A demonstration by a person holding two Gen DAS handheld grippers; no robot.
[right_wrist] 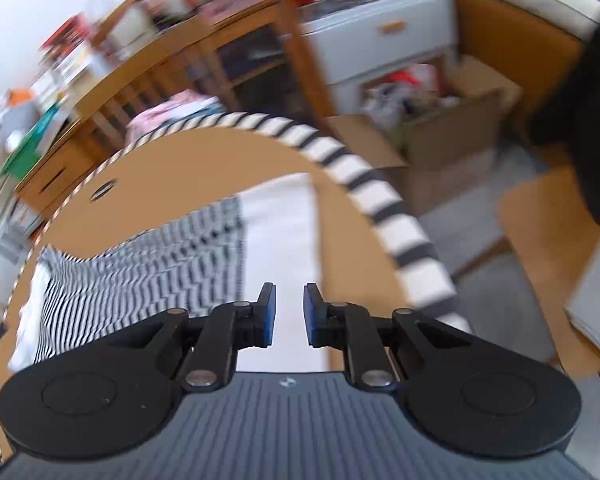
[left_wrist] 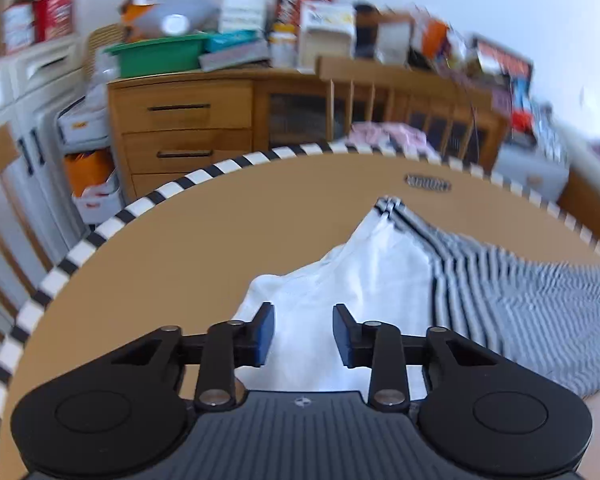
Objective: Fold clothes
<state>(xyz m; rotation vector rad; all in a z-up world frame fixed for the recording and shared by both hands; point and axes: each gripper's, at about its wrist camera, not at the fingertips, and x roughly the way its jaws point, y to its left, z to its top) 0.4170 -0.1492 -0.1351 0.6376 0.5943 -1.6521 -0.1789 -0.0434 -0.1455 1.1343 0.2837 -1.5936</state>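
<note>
A garment with a black-and-white striped body [left_wrist: 532,304] and a white part [left_wrist: 364,288] lies on a round tan table [left_wrist: 172,248]. My left gripper [left_wrist: 303,330] is open and empty, its blue pads [left_wrist: 265,332] held just above the white cloth. In the right wrist view the striped body [right_wrist: 156,256] lies left and a white band [right_wrist: 280,240] runs up the middle. My right gripper [right_wrist: 290,314] is open and empty over that white band, near the table's right edge.
The table has a black-and-white checked rim [left_wrist: 100,232] and a dark grommet hole [left_wrist: 427,183]. A wooden dresser [left_wrist: 184,128] piled with boxes stands behind. A cardboard box [right_wrist: 432,136] and a wooden chair seat [right_wrist: 548,240] stand right of the table.
</note>
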